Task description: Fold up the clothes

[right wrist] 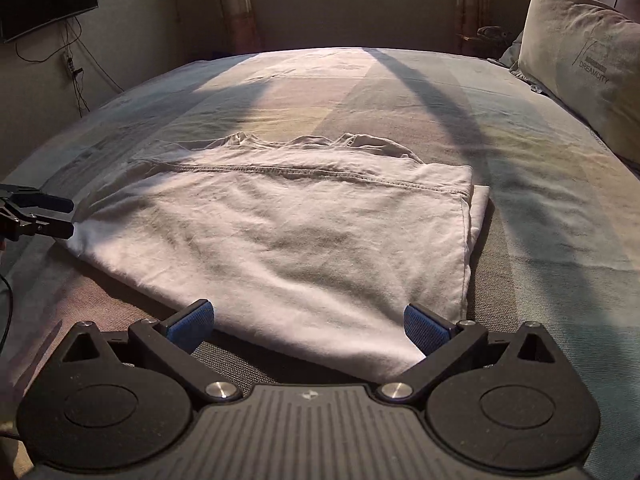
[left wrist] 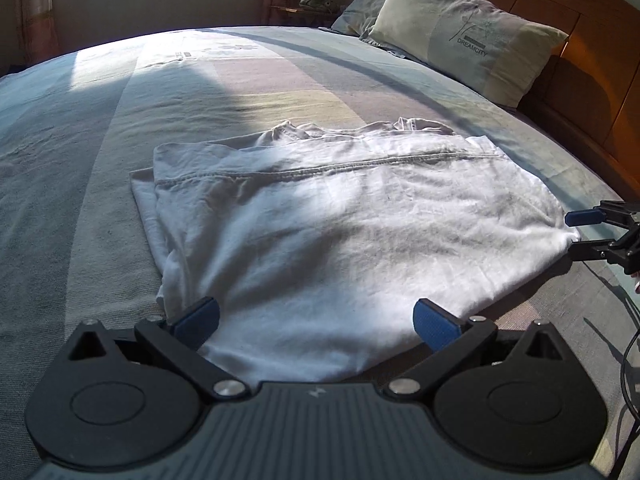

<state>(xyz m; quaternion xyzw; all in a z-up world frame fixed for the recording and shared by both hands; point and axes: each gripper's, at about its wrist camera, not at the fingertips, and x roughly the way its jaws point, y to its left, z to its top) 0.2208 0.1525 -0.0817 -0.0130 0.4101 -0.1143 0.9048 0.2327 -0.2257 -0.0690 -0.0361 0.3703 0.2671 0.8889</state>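
We find the folded white shirt [left wrist: 320, 216] lying crosswise on the bed [left wrist: 80, 152], both grippers [left wrist: 316, 320] [right wrist: 308, 318] wide-jawed, empty, at its near corners.

Your left gripper [left wrist: 316, 322] has a black frame: two round pivot housings either side of a ribbed grey centre plate [left wrist: 316, 412] stamped with a small pale logo. Silver screws [left wrist: 229, 388] pin the angled black arms just outside that plate, and each arm ends in a textured blue pad [left wrist: 198, 320]. Your right gripper [right wrist: 308, 320] is built the same, with blue pads [right wrist: 424, 330] and silver screws [right wrist: 219, 390]. A thin black cable [left wrist: 630, 364] trails to the right of the left gripper's plate.
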